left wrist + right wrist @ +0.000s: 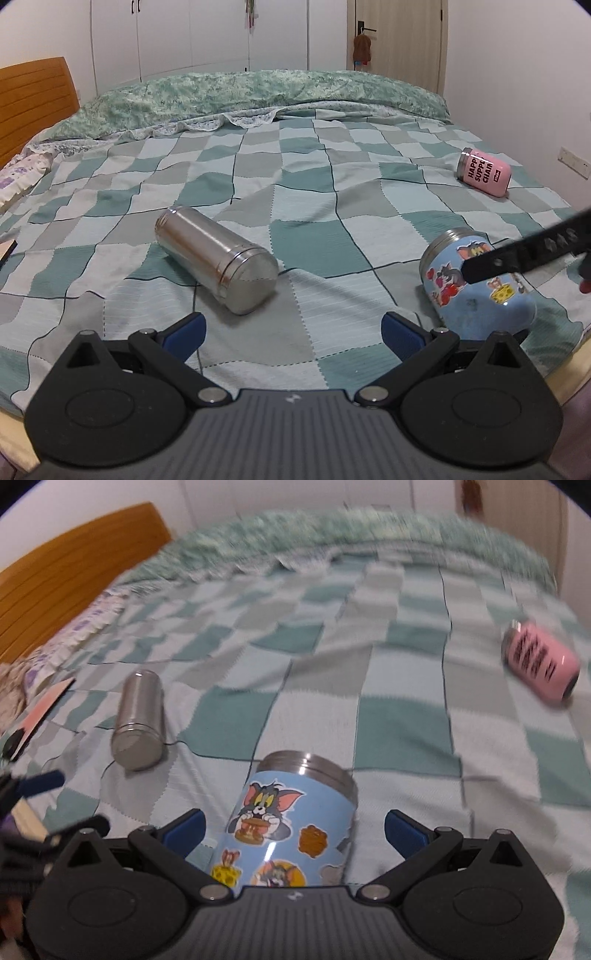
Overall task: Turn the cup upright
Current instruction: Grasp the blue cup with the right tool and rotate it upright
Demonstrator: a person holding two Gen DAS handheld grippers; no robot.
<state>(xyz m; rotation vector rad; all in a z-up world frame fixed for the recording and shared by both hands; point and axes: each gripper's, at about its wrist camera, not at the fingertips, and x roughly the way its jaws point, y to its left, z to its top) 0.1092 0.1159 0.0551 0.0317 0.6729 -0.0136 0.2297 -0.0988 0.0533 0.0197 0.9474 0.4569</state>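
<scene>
I am holding my right gripper (293,830) wide around the blue cup (291,823), which is lying on the near right of the bed (406,720), not yet gripped. If I am closing off-centre, it may be rolling away on the soft sheet. My left gripper (293,332) is also wide, empty.

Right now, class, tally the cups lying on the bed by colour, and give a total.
Silver: 1, the steel cup
Blue: 1, the cartoon-sticker cup
Pink: 1, the lettered cup
Total: 3, all lying on their sides
</scene>
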